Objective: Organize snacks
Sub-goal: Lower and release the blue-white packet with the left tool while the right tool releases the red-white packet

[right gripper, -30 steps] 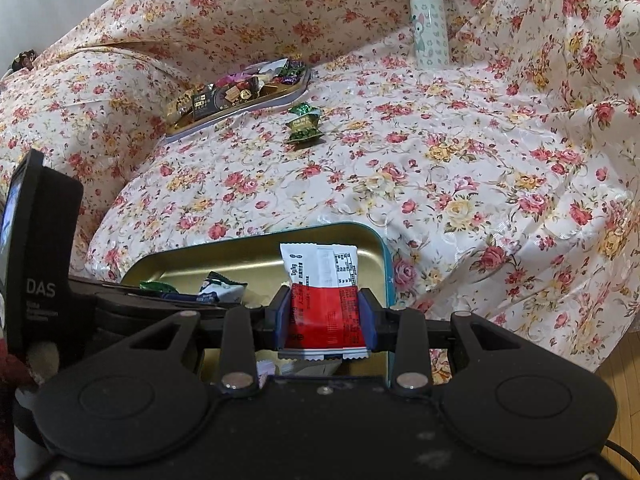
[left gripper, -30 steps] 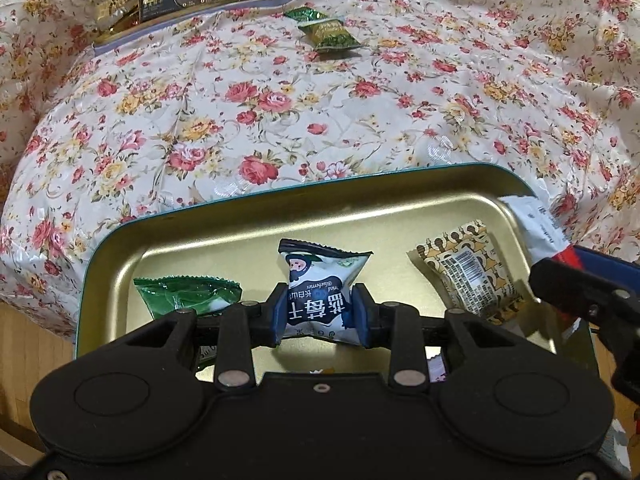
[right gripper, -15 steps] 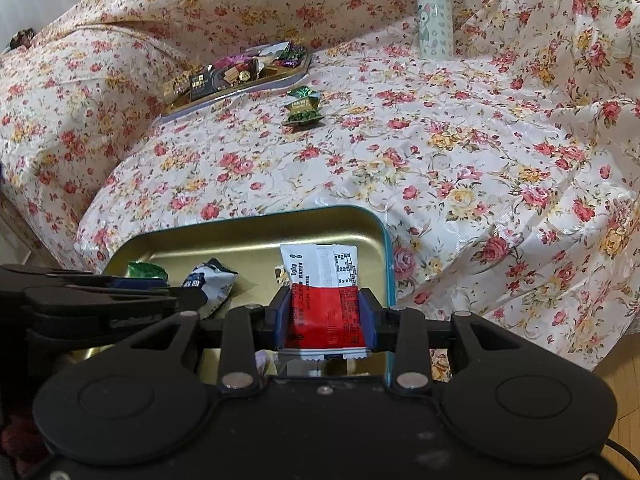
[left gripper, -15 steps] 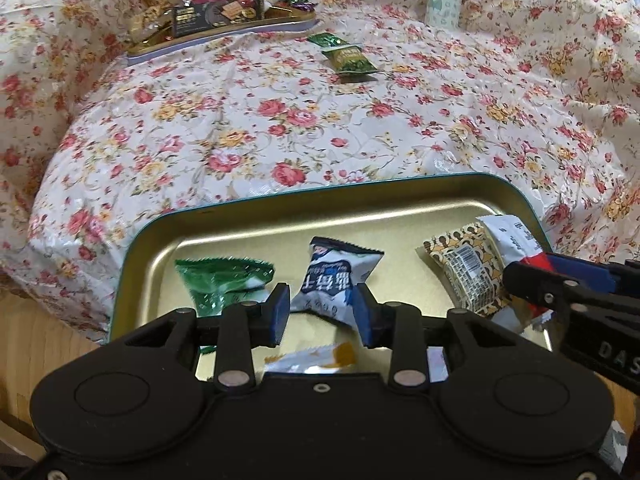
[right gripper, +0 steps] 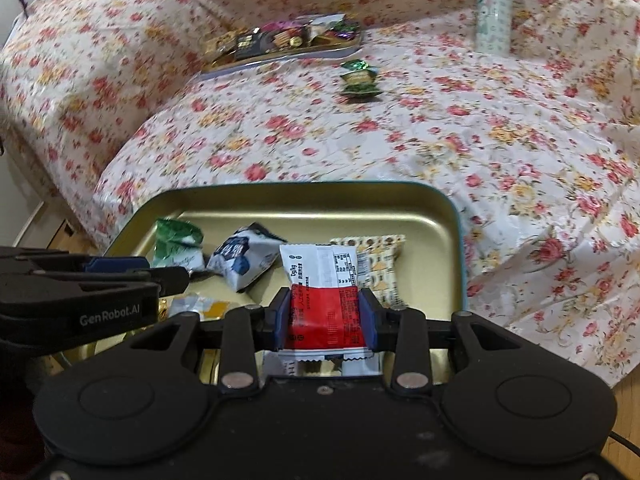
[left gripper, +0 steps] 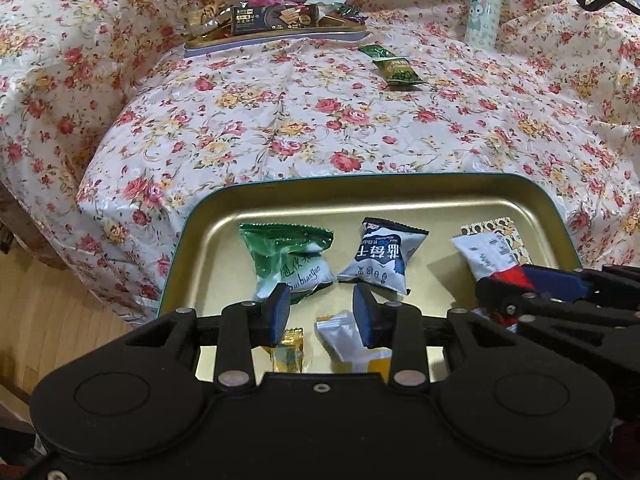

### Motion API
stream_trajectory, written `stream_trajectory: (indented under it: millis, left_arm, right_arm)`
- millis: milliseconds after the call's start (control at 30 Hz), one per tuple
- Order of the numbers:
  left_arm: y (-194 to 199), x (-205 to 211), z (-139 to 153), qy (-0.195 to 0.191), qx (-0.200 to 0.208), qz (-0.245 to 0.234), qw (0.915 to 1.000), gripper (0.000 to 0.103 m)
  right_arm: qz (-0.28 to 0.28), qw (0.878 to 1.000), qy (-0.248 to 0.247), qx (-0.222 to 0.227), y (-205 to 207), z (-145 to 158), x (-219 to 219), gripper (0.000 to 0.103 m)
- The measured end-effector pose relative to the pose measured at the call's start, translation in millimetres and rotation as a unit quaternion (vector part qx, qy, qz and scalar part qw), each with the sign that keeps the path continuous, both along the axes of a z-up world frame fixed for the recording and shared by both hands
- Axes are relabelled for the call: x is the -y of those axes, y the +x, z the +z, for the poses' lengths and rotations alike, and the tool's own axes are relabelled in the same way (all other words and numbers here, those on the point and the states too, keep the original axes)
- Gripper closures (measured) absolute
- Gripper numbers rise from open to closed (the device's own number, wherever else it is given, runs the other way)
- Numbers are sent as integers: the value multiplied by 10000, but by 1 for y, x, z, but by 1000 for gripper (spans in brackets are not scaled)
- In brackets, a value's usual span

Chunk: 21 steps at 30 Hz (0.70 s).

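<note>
A gold tray [left gripper: 400, 196] with a teal rim lies at the near edge of the floral-covered surface. In it lie a green packet [left gripper: 286, 256], a blue and white packet [left gripper: 382, 258], a patterned beige packet [left gripper: 506, 236] and small yellow and white packets [left gripper: 348, 344]. My left gripper [left gripper: 322, 312] is open and empty, above the tray's near side. My right gripper [right gripper: 326, 316] is shut on a red and white packet [right gripper: 324, 292], held over the tray's right part; it also shows in the left wrist view [left gripper: 488, 256].
A second tray [left gripper: 276, 28] heaped with snacks sits at the far back. Two green packets [left gripper: 394, 66] lie loose on the cloth near it. A pale green bottle [left gripper: 482, 6] stands at the back right. Wooden floor [left gripper: 60, 320] shows at the left.
My left gripper has let go of the blue and white packet, which now lies in the tray, and has drawn back and opened. My right gripper has moved farther over the tray with its packet.
</note>
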State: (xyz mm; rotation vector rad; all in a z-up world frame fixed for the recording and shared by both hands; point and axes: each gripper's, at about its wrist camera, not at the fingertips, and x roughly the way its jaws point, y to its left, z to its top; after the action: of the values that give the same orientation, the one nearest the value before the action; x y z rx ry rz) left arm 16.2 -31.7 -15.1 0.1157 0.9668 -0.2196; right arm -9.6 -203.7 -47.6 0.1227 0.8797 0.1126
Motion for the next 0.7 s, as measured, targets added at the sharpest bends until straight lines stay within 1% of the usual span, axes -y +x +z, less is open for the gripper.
stream_trajectory:
  millis: [200, 700]
  left_arm:
    - [-2, -1, -1, 3, 3, 4, 10000, 59]
    - [-5, -1, -1, 42, -50, 16, 10000, 59]
  right_arm:
    - [58, 10000, -23, -10, 0, -1, -4, 63]
    - [62, 9999, -24, 128, -7, 7, -7, 63]
